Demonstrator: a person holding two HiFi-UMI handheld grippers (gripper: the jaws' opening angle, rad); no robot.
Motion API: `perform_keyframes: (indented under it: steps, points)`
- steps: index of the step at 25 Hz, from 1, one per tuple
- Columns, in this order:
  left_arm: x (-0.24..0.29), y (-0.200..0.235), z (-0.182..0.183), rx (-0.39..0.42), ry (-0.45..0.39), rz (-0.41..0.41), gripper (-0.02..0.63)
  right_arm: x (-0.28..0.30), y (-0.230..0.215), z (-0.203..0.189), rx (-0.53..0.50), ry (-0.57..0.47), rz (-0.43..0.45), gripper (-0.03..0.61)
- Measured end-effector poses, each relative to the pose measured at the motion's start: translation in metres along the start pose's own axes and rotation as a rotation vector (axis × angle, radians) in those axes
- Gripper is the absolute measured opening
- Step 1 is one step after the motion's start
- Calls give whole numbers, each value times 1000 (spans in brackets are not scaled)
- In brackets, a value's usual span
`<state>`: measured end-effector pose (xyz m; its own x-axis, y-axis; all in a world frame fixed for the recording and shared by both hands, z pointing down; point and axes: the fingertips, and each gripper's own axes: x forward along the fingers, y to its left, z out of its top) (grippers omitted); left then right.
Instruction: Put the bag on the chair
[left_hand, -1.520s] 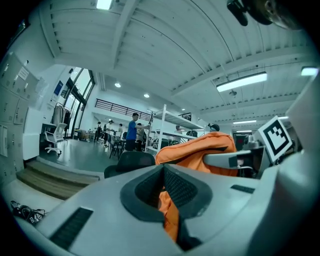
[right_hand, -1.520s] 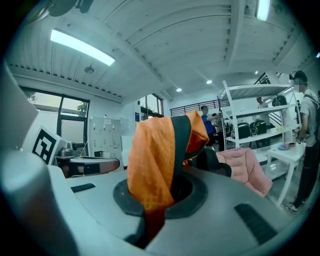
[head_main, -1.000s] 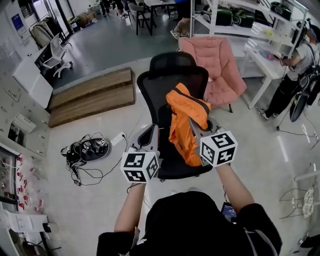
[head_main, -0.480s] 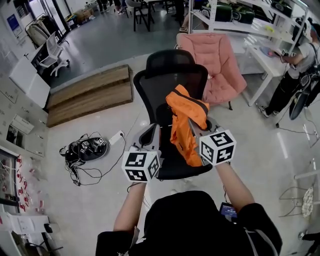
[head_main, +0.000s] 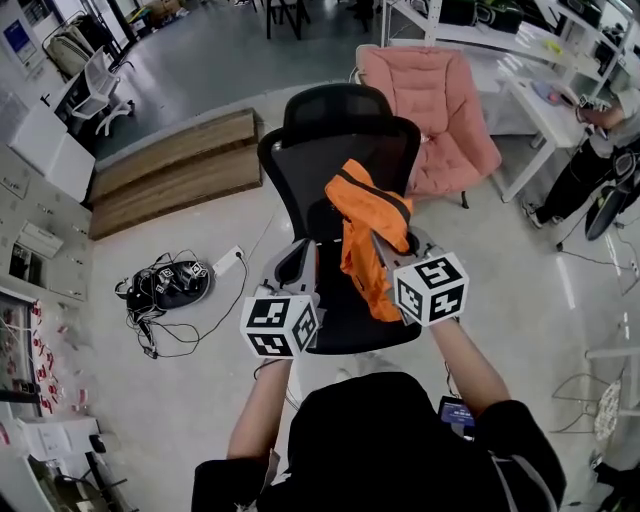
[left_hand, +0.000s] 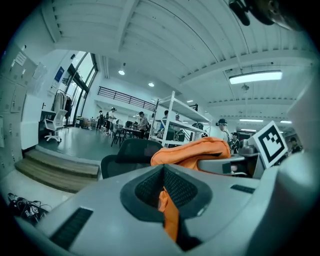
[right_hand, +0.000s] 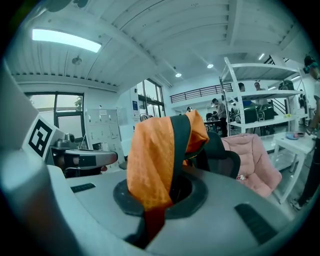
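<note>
Bag (head_main: 370, 235): orange fabric with a dark strap, bunched and draped, hung between both grippers above the seat of the chair. Its lower end reached toward the seat front; contact with the seat could not be told.
Chair (head_main: 335, 150): black mesh office chair, with backrest and headrest at 12 o'clock from the bag and the seat toward the person.
Left gripper (left_hand: 167, 202): at 7 o'clock of the bag in the head view; jaws were pinched on a narrow orange fold of the bag.
Right gripper (right_hand: 152, 200): at 4 o'clock of the bag; jaws were clamped on a wide fold of orange fabric, with the dark strap running up beside it.
Pink chair (head_main: 430, 100): at 1 o'clock, just behind the black chair.
Wooden platform (head_main: 170, 175): at 10 o'clock, flat on the floor, apart from the chair.
Cable tangle (head_main: 165, 290): at 9 o'clock, on the floor.
White table (head_main: 540, 105): at 2 o'clock, beyond the pink chair.
</note>
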<state>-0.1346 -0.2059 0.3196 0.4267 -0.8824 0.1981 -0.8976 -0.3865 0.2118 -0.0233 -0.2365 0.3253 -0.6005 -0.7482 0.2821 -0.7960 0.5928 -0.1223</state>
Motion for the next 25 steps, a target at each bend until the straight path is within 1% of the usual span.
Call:
perform_keyframes:
  steps: [11,14,16,21,25]
  points:
    - [71,25,-40,-88,83,31,9,61,-43,-34,-4,116,43,12]
    - [86,30,-53,-93,113,52,9,77,-51,-46,-7,157,61,12]
    - [95,35,-61,-113,129,68,9,87,-57,-54,-5,186,73,12]
    - [125,54,-75,-145,162,87,9,124,-74,-66,-7,230,93,12]
    - [137,72,-90,-178,201,114,9,151,-76,-79,-10,276,124,12]
